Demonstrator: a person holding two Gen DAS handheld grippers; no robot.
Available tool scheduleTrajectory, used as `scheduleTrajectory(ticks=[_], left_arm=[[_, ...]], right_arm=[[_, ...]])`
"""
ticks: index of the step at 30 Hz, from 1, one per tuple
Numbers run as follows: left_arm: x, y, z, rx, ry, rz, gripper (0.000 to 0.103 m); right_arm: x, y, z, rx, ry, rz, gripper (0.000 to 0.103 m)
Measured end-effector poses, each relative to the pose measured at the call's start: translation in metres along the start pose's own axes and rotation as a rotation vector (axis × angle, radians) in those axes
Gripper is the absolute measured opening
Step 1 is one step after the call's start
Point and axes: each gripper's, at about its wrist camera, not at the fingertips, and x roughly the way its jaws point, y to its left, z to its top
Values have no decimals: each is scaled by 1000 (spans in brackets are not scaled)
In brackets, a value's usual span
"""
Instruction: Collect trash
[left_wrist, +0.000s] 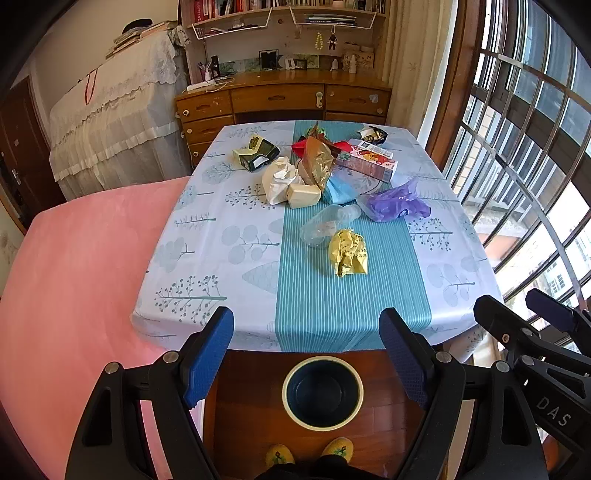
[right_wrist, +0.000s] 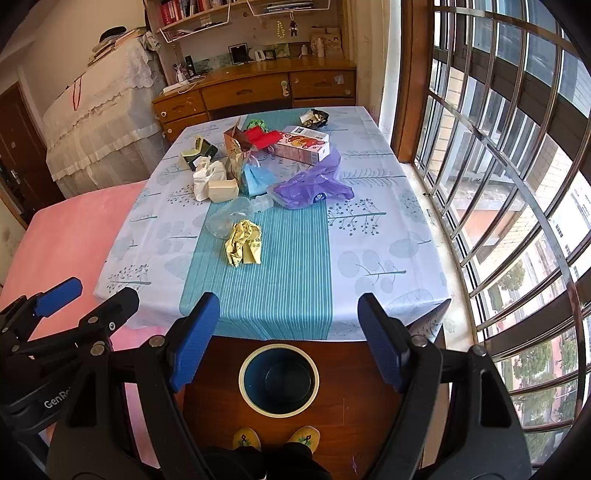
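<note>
Tablecloth (left_wrist: 207, 258) bears trash; bin (left_wrist: 322, 392) stands below.

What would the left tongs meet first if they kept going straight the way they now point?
Probably the near part of the tablecloth, short of the crumpled yellow wrapper; nothing stands before it, though depth is unclear.

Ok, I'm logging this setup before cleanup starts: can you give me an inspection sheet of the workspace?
Surface: table under a leaf-print cloth with a teal striped centre.
Job's things: crumpled yellow wrapper, clear plastic bottle, purple bag, pink carton, all on the table; bin on the floor, nothing seen inside.
Clutter: tissue, beige box and gold foil bag piled mid-table.
Grippers: left gripper and right gripper open, empty, above the bin.
Cables: white cord on the desk.
Surroundings: pink bed, barred window.
</note>
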Motion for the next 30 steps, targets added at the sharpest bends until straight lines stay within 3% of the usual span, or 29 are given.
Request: scheduleTrajectory(ticks=[18, 24, 30], left_arm=[[2, 30, 26, -34, 6, 9, 83], [18, 50, 59, -3, -7, -9, 83], [68, 67, 109, 106, 66, -52, 83]], right_arm=[[21, 22, 30, -6, 15, 76, 75], [67, 39, 55, -9, 56, 85, 75], [136, 52, 76, 19, 127, 60, 75]])
